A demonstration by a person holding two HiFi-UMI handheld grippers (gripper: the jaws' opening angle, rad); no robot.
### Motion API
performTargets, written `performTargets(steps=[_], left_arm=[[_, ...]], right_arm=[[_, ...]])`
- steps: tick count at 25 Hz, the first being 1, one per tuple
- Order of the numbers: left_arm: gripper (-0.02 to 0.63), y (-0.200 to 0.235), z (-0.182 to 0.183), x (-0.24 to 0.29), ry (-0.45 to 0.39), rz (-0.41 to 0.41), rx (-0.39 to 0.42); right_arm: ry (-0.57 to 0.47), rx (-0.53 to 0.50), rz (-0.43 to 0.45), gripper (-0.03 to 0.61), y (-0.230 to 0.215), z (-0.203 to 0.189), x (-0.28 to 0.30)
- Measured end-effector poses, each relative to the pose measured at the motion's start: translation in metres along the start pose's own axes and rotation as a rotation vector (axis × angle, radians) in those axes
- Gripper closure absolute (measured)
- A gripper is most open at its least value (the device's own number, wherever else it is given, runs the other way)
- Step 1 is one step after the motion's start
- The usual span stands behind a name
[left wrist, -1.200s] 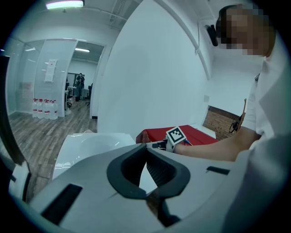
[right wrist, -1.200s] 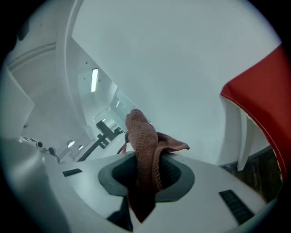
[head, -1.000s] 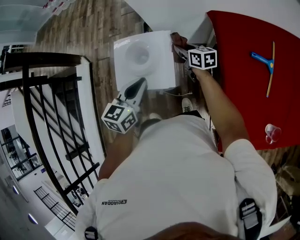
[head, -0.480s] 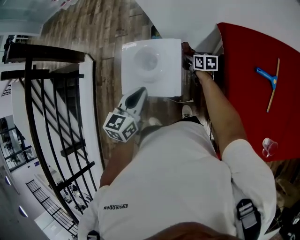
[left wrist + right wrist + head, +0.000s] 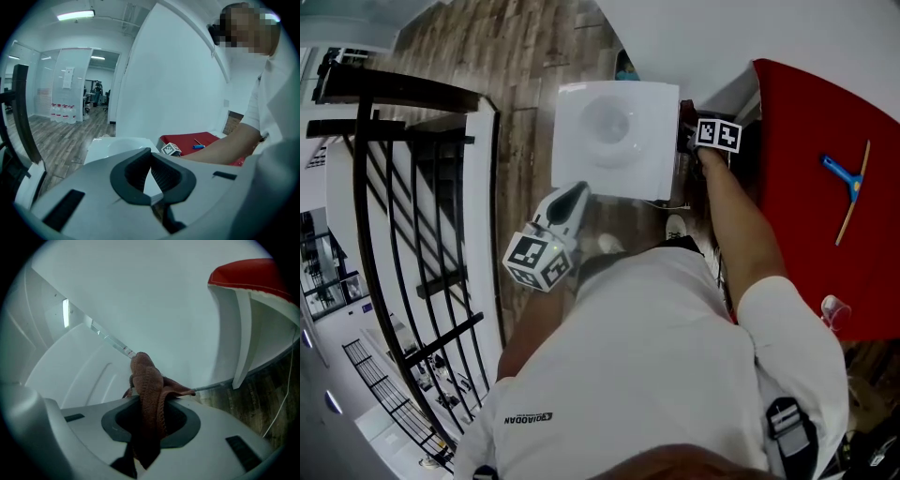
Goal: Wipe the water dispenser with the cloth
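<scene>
The right gripper (image 5: 150, 404) had its jaws closed on a brown cloth (image 5: 147, 390). The cloth was bunched into a thick fold that stood up out of the jaws, with a loose end hanging below them. The top of the fold was pressed against the white side wall of the water dispenser (image 5: 79, 366), near its upper edge. In the head view, this gripper was at the right side of the dispenser's top, with the person's right arm stretched out to it.

The left gripper (image 5: 151, 157) had its dark pads (image 5: 166, 176) meeting at the tips, with nothing between them. It was held in the air near the front edge of the dispenser, pointing toward it but not touching it.

The dispenser's flat white top had a round hollow in its middle. It stood on a wooden floor (image 5: 520, 66) against a white wall. Just to its right was a red table (image 5: 797, 187). On it, well apart from the grippers, lay a blue-headed squeegee (image 5: 851, 187) with a wooden handle and, near the table's near edge, a clear plastic cup (image 5: 832, 311). A black railing (image 5: 403, 234) ran along the left.
</scene>
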State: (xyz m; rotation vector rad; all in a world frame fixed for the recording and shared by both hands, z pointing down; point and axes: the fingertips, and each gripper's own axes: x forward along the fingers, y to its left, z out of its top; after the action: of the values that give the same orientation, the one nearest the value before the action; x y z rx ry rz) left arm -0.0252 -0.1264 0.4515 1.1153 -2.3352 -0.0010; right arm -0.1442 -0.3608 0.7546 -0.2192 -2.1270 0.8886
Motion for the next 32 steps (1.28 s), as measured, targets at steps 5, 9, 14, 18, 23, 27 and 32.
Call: performTargets(steps=[5, 9, 14, 18, 23, 27, 32], left_arm=[[0.617, 0.002, 0.0, -0.004, 0.006, 0.012, 0.003], [0.617, 0.003, 0.003, -0.006, 0.0, 0.017, 0.004], [0.617, 0.001, 0.001, -0.009, -0.01, 0.018, -0.002], [0.617, -0.002, 0.0, -0.011, -0.026, 0.018, -0.012], [0.617, -0.006, -0.003, -0.019, -0.049, 0.02, -0.025], [0.617, -0.005, -0.017, -0.034, -0.059, 0.024, -0.036], [0.617, 0.002, -0.027, -0.052, -0.084, 0.02, -0.053]], right_arm=[[0.052, 0.023, -0.04, 0.488, -0.016, -0.016, 0.011], [0.066, 0.016, -0.059, 0.488, -0.019, -0.018, 0.013], [0.071, -0.003, -0.071, 0.488, -0.016, -0.02, 0.008], [0.043, -0.027, -0.062, 0.488, -0.011, -0.019, -0.004], [0.01, -0.087, -0.037, 0.488, 0.001, -0.018, -0.031], [-0.024, -0.124, -0.018, 0.488, 0.011, -0.025, -0.054], [-0.123, -0.116, -0.003, 0.488, 0.028, -0.032, -0.099]])
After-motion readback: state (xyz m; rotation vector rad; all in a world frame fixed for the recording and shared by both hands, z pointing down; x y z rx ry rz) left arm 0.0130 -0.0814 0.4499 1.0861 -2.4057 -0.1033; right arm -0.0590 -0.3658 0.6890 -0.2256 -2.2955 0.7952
